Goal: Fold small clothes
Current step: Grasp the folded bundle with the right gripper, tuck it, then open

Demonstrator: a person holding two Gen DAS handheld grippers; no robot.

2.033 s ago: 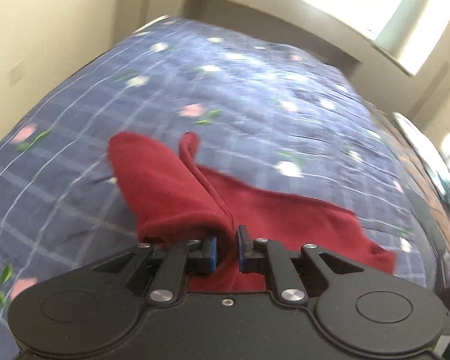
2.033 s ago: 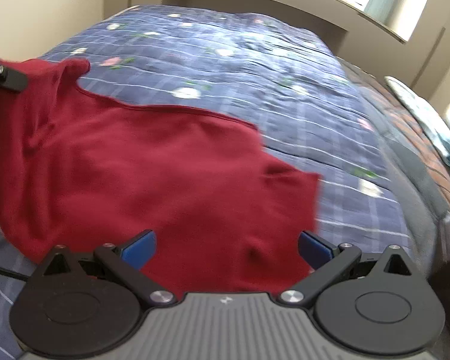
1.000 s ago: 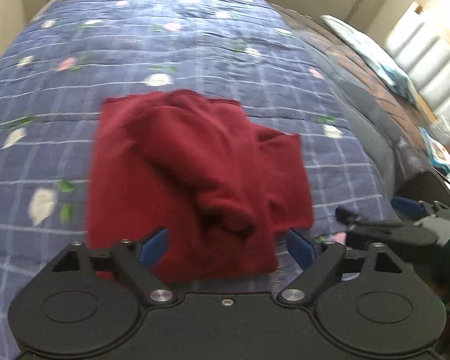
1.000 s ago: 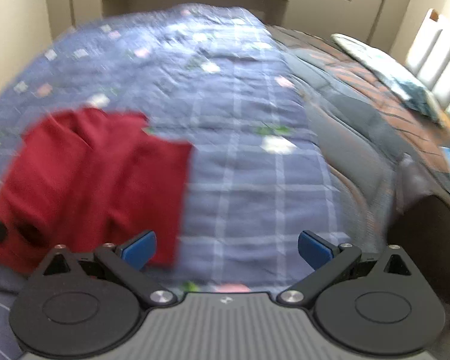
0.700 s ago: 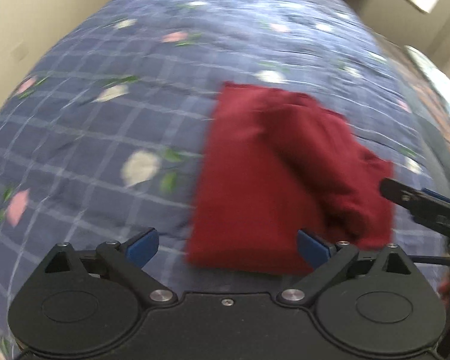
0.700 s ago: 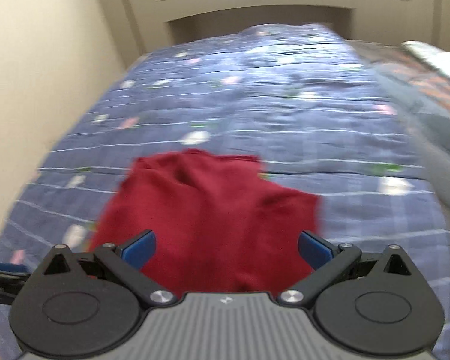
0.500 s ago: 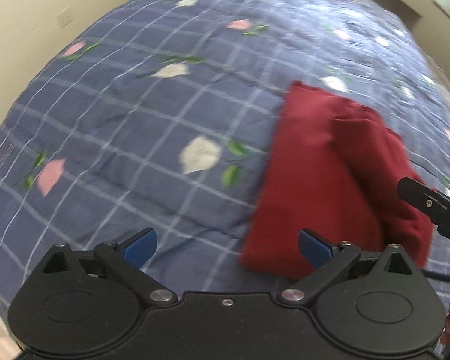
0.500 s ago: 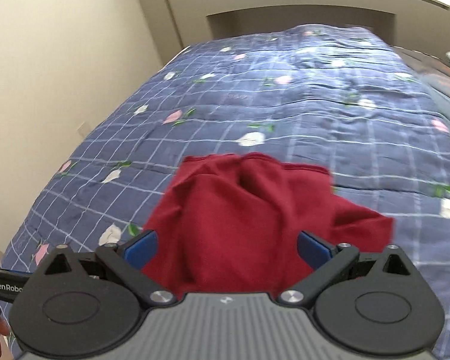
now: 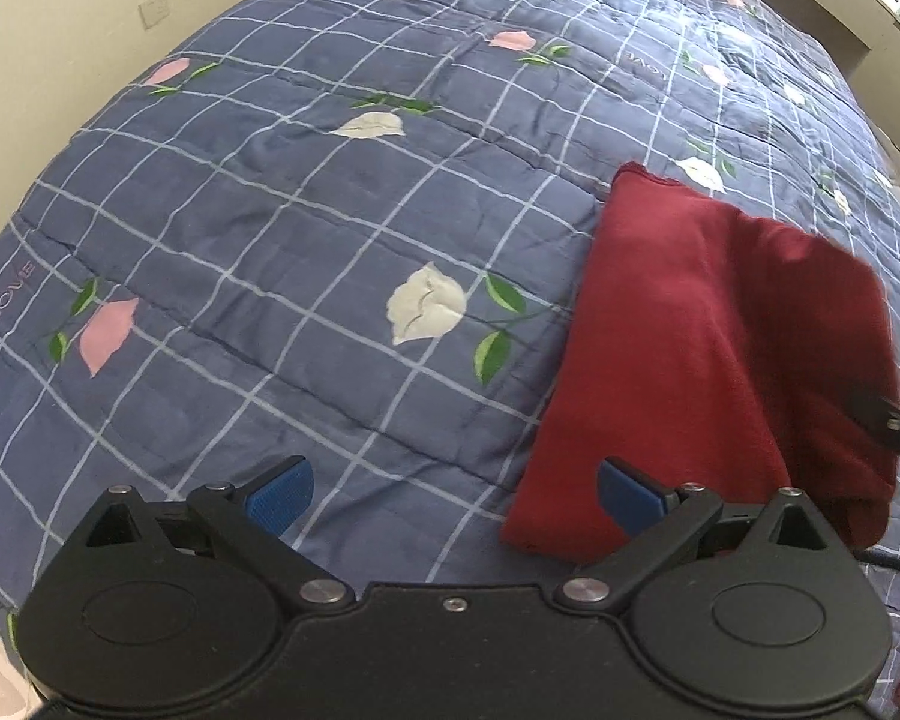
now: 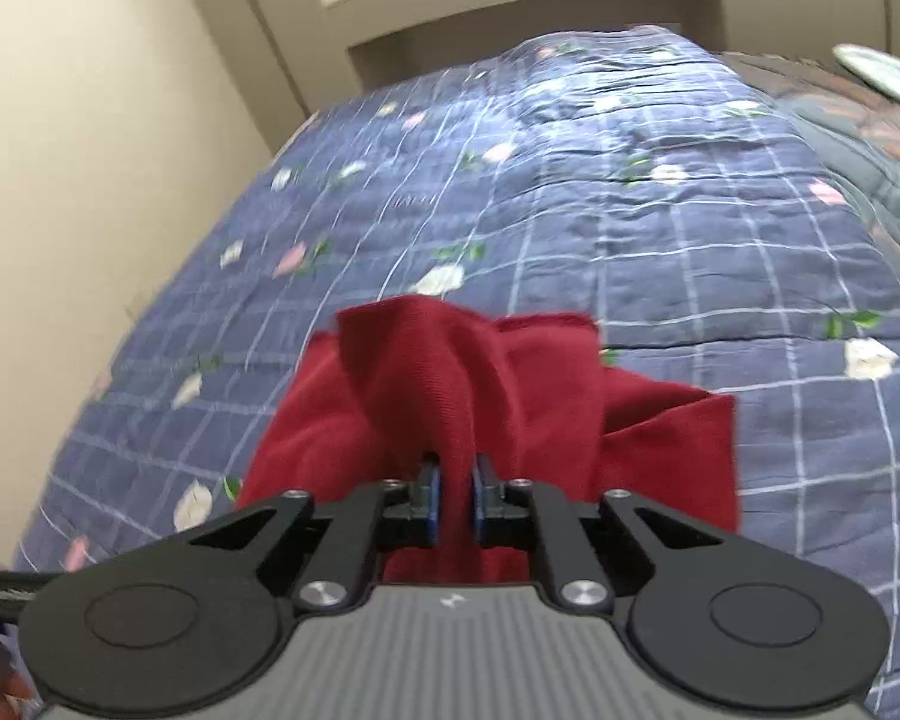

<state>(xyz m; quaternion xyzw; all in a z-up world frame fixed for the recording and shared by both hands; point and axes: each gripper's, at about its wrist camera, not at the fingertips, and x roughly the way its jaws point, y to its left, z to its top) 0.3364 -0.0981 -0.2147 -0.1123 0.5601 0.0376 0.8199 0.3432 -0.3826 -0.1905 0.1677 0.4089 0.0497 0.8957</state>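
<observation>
**Partway through the fold, one side in my grip**

Broadly, the blue checked floral quilt point(image 9: 306, 228) gives me plenty of flat room: it stretches away on my left toward the cream wall point(image 9: 60, 36) and far ahead toward the headboard ledge point(image 10: 534, 24). A second, darker bedspread point(image 10: 858, 120) lies along the right edge, so I judge the freest room is left and forward.

The red garment point(image 9: 690, 348) lies on the quilt near the close edge of the bed. It already looks doubled over on itself, with a straight left edge, but the top layers are bunched and rumpled, so I judge the fold only half done: at least one more turn and some smoothing are left.

My right gripper point(image 10: 453, 492) is clenched on a raised ridge of the red cloth, which tents up from the pile. My left gripper point(image 9: 450, 483) hangs released, jaws spread wide, holding nothing, just left of the garment's near corner.
</observation>
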